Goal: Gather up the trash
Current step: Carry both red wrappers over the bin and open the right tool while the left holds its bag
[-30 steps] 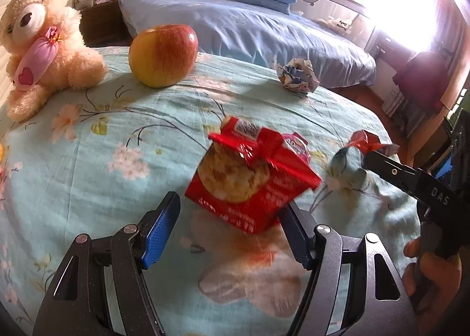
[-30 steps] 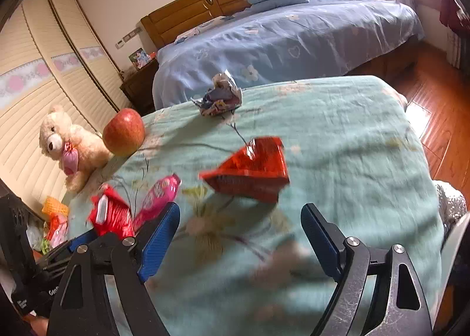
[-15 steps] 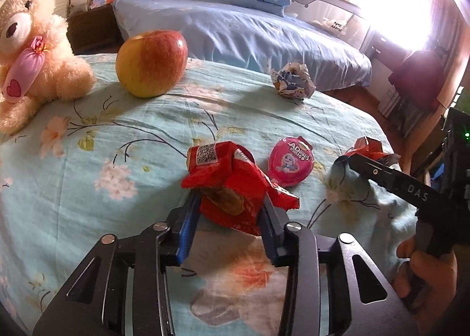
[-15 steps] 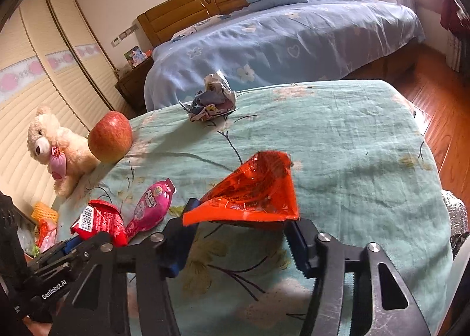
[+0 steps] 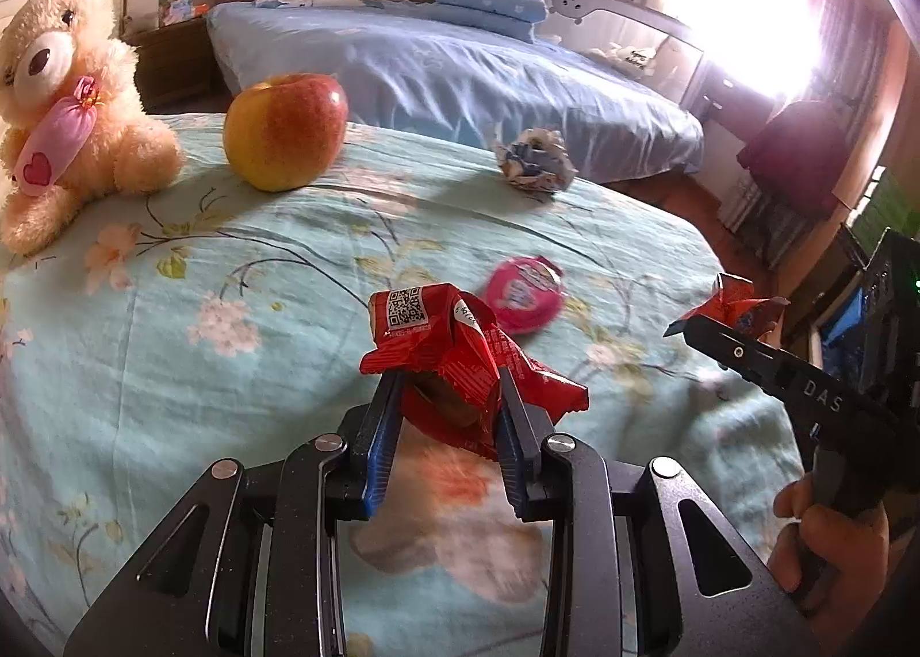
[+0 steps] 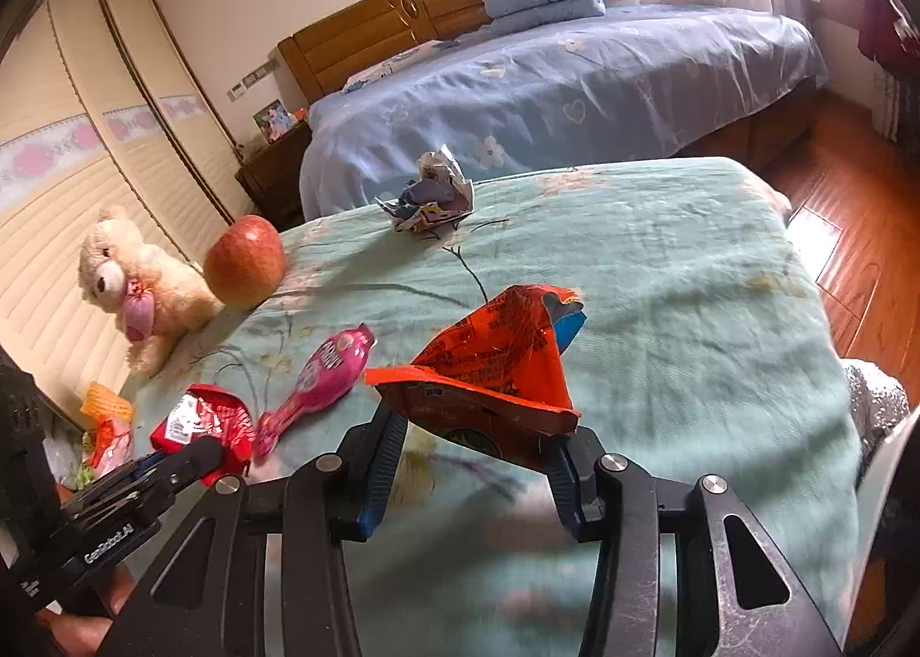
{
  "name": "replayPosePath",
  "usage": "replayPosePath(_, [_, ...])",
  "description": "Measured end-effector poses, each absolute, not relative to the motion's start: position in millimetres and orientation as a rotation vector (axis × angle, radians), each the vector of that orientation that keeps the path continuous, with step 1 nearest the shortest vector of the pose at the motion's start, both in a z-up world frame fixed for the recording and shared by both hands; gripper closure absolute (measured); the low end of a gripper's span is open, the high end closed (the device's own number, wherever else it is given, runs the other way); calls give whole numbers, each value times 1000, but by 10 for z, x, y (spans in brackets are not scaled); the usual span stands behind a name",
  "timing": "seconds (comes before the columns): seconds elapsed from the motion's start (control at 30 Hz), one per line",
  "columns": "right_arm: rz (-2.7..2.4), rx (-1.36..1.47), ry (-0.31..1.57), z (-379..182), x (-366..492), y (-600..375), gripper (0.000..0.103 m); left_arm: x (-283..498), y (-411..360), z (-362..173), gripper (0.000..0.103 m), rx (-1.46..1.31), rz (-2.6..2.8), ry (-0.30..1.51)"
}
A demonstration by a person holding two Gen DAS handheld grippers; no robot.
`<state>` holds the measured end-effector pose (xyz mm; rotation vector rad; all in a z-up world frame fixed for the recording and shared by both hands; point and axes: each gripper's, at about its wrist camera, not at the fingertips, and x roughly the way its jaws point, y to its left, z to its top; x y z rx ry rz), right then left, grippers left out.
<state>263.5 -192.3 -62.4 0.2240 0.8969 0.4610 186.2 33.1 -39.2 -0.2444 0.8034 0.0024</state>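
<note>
My left gripper (image 5: 448, 398) has its jaws still closing, and its pads press a crumpled red snack wrapper (image 5: 443, 346) with a QR code, just above the teal floral cloth (image 5: 230, 312). My right gripper (image 6: 480, 433) is also closing, its pads squeezing an orange-red foil wrapper (image 6: 494, 364). A pink wrapper (image 5: 520, 292) lies flat between the two, seen in the right wrist view as the pink wrapper (image 6: 328, 369). A crumpled blue-white wrapper (image 5: 535, 162) sits near the table's far edge.
An apple (image 5: 284, 131) and a teddy bear (image 5: 63, 99) stand at the far left of the table. A blue bed (image 6: 546, 82) lies beyond it. Orange netting and other litter (image 6: 106, 427) sit low at the left, off the table. Wood floor (image 6: 862, 254) is at the right.
Both grippers went from wide open around their wrappers to clamped on them. The red wrapper has crumpled between the left pads and the orange one has tipped up.
</note>
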Motion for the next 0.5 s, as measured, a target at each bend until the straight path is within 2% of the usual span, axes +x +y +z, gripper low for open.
replayPosePath(0.5, [416,270,863,-501,2044,-2369,57,1640,-258,-340,74,-202,-133,810])
